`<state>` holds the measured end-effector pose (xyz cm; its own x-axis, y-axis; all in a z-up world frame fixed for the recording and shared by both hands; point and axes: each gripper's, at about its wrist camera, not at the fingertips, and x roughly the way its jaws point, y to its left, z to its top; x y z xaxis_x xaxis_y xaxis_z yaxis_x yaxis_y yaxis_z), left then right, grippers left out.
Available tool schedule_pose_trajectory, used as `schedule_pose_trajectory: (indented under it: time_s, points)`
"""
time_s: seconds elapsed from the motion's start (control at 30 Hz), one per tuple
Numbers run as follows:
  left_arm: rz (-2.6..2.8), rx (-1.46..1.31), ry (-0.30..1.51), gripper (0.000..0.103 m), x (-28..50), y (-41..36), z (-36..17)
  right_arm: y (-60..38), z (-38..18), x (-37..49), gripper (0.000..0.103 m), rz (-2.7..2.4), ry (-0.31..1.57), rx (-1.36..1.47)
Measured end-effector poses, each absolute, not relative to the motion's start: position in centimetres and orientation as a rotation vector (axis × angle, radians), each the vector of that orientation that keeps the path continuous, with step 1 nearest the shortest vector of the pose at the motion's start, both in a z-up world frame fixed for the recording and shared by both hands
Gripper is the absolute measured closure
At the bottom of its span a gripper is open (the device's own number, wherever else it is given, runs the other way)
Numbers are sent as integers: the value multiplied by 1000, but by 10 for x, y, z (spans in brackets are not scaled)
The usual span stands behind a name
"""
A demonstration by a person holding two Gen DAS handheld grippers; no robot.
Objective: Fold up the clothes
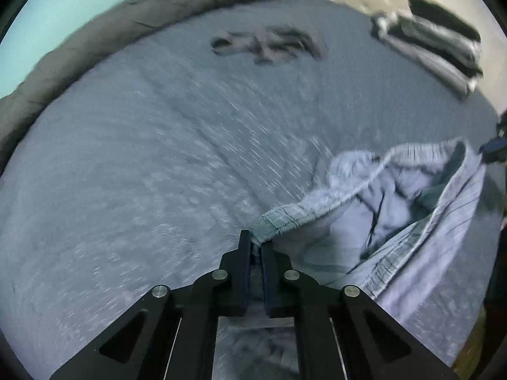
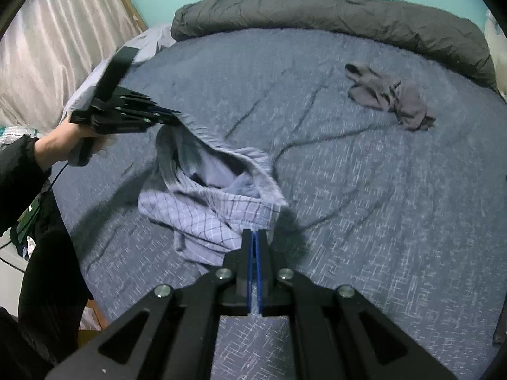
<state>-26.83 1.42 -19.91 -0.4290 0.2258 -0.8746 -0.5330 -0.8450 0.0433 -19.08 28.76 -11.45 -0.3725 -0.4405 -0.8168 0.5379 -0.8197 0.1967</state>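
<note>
Light blue checked shorts [image 2: 215,196] hang stretched between both grippers above the blue bed cover [image 2: 396,221]. In the left wrist view my left gripper [image 1: 256,241] is shut on one end of the elastic waistband, and the shorts [image 1: 396,196] sag away to the right. My right gripper [image 2: 255,233] is shut on the other end of the waistband, near the bottom of the right wrist view. That view also shows the left gripper [image 2: 172,116] at the left, held by a hand [image 2: 54,145], pinching the raised band. The legs of the shorts lie crumpled on the cover.
A crumpled grey garment [image 2: 389,95] lies further back on the bed, also seen as the grey garment [image 1: 269,44]. A rolled dark duvet [image 2: 317,9] lines the far edge. Folded clothes [image 1: 434,44] are stacked at the upper right. A curtain [image 2: 47,47] hangs at the left.
</note>
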Motion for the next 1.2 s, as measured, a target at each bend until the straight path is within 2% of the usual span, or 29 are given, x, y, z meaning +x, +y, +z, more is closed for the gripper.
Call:
schedule_pose_trajectory:
  time_s: [0.6,0.83,0.97,1.2]
  points:
    - [2540,-1186,407,98,-183,-73,-25,277,28,-158,102,-2298,76,922]
    - [2551,-1137,311,98,-140,-90,15,281,50,-150,102,-2259,13,884]
    - [2529,-1163,208,97,-136,-96,7,278,45,-155,102,-2242,21,913]
    - [2489,-1296,76,98,-173,-98,-62,261,-25,-214,102,-2243,14,1089]
